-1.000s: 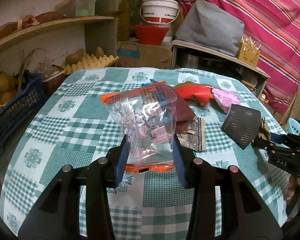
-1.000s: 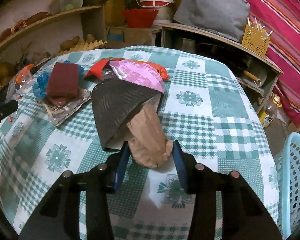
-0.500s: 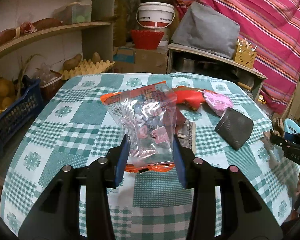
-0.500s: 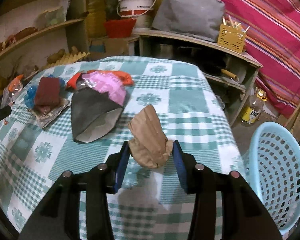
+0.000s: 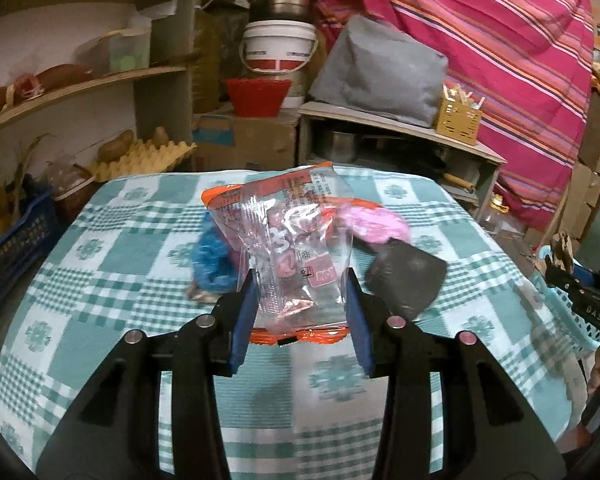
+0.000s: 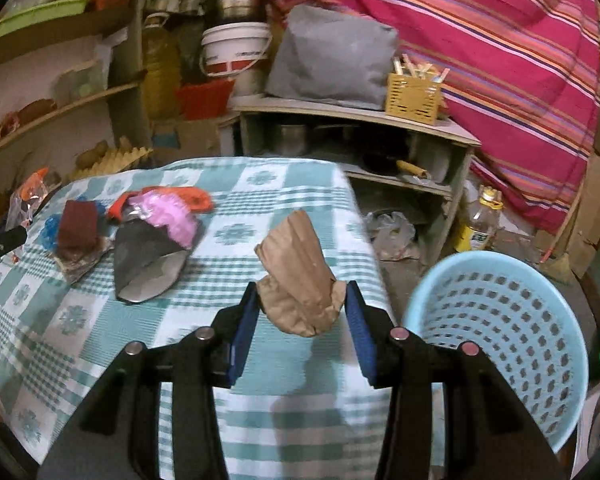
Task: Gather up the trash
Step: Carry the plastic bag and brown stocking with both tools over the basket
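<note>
My left gripper [image 5: 300, 300] is shut on a clear plastic snack bag with orange edges [image 5: 296, 248], held up above the checked table [image 5: 140, 280]. My right gripper [image 6: 300, 312] is shut on a crumpled brown paper bag [image 6: 298, 276], held over the table's right edge, next to a light blue laundry-style basket [image 6: 500, 340] on the floor. Other trash lies on the table: a black pouch [image 5: 406, 280] [image 6: 144, 258], a pink wrapper [image 5: 376, 226] [image 6: 168, 216], an orange-red wrapper [image 6: 192, 196], a blue scrubber [image 5: 212, 264] and a maroon sponge [image 6: 78, 224].
Shelves with potatoes and an egg tray [image 5: 140, 156] stand at the left. A low wooden shelf [image 6: 380, 120] with a grey cushion and a yellow holder stands behind the table. A plastic bottle [image 6: 480, 220] stands on the floor. A striped pink cloth hangs at the right.
My right gripper has carried the paper bag up and to the right, off the table's middle toward the blue basket. My left gripper has lifted and shifted right with the plastic bag.
</note>
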A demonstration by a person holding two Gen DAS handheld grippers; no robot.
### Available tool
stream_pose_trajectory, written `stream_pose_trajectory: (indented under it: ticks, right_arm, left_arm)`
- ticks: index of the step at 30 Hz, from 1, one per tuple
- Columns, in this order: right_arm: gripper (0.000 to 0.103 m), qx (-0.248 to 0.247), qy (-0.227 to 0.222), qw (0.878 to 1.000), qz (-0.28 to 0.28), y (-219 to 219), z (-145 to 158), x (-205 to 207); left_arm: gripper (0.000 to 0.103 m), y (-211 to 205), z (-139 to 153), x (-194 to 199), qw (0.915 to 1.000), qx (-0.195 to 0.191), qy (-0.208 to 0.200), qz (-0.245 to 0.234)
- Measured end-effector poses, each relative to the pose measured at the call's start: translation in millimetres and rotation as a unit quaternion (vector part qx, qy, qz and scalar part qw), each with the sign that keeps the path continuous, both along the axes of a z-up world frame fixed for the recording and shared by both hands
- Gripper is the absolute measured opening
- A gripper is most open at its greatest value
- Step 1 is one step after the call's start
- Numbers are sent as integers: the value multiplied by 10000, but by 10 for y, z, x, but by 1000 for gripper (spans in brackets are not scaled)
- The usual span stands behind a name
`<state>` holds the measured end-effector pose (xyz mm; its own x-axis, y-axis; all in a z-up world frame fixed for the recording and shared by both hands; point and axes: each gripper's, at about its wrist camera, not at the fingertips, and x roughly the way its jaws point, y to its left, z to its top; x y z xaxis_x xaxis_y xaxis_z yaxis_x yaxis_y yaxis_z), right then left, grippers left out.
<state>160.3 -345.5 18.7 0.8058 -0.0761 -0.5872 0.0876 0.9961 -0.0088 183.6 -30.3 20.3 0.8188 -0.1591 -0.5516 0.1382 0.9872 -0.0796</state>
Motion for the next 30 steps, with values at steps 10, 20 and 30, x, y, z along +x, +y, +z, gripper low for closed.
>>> stream_pose_trajectory:
  ticks: [10,20,30]
  right_arm:
    - [44,95,-29,9979,-643,-744,-31,-286]
    - [44,207,-32,9924,-1211,-1447,-110,-661]
    - [44,355,66,9873,-1547,-1911,-263,-824]
  left_arm:
    - [40,-692,-25,2,9986,39,-10,-521]
    - [40,-1510,-150,-43,9928,185,77,-1179]
    - [40,-2551,-174,-165,9792,53,78,-2028]
